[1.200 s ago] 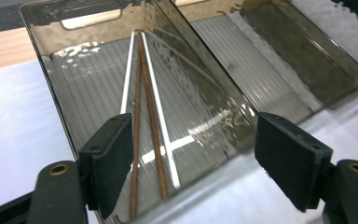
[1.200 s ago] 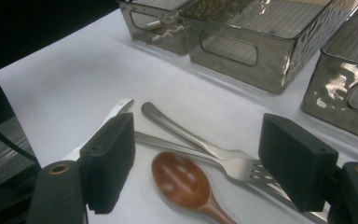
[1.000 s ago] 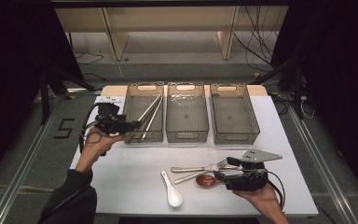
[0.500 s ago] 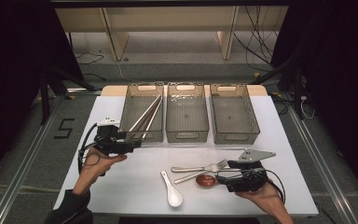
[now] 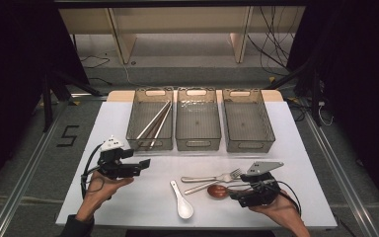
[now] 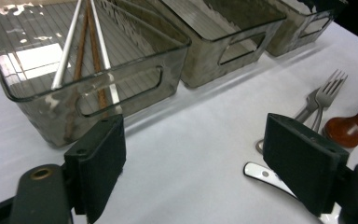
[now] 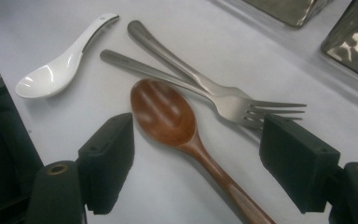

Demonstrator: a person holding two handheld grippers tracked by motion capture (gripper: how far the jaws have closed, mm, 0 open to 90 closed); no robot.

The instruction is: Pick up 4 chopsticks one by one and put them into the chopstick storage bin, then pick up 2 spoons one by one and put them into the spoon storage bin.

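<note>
Right gripper (image 5: 238, 195) hovers with jaws spread wide and empty over the wooden spoon (image 5: 220, 190), a glossy reddish-brown piece lying flat near the table's (image 5: 306, 163) front edge. Its long axis runs nearly level, bowl toward 9 o'clock, handle toward 3 under the gripper. Two steel forks (image 5: 212, 178) touch it at 11 o'clock; a white ceramic spoon (image 5: 181, 201) lies apart at 8 o'clock. Left gripper (image 5: 144, 163), its empty jaws just opening wider, sits over bare table below the chopstick bin (image 5: 150, 120).
</note>
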